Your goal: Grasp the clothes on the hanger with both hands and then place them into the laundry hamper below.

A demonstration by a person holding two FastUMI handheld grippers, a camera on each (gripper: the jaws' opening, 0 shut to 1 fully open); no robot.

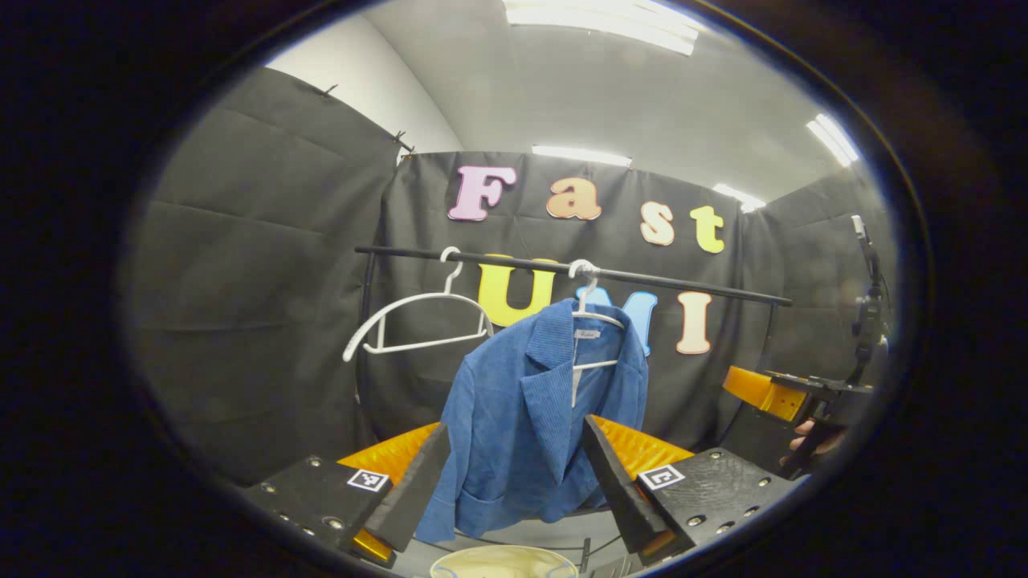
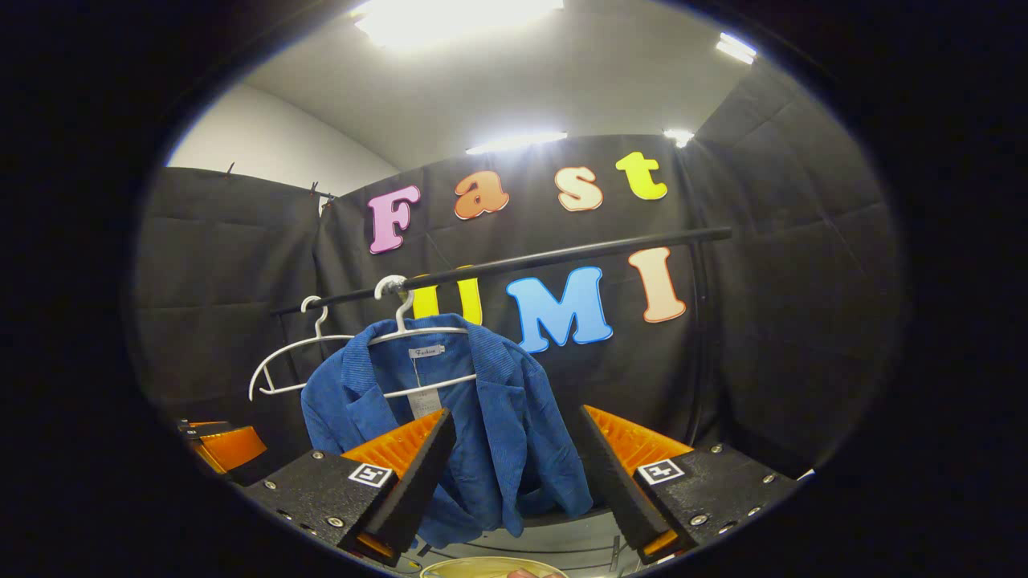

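Note:
A blue corduroy jacket (image 1: 526, 417) hangs on a white hanger (image 1: 590, 317) from the black rail (image 1: 683, 282). My left gripper (image 1: 514, 474) is open, its black fingers framing the jacket's lower half from a short way in front. In the right gripper view the same jacket (image 2: 490, 417) hangs on its hanger (image 2: 418, 333), and my right gripper (image 2: 514, 474) is open in front of it with nothing between its fingers. The pale rim of the laundry hamper (image 1: 502, 559) sits below the jacket, and the hamper rim (image 2: 490, 567) also appears at the bottom of the right gripper view.
An empty white hanger (image 1: 418, 317) hangs on the rail left of the jacket. The right gripper (image 1: 791, 397), held by a hand, appears at the far right of the left gripper view. The left gripper (image 2: 221, 445) appears at the lower left of the right gripper view.

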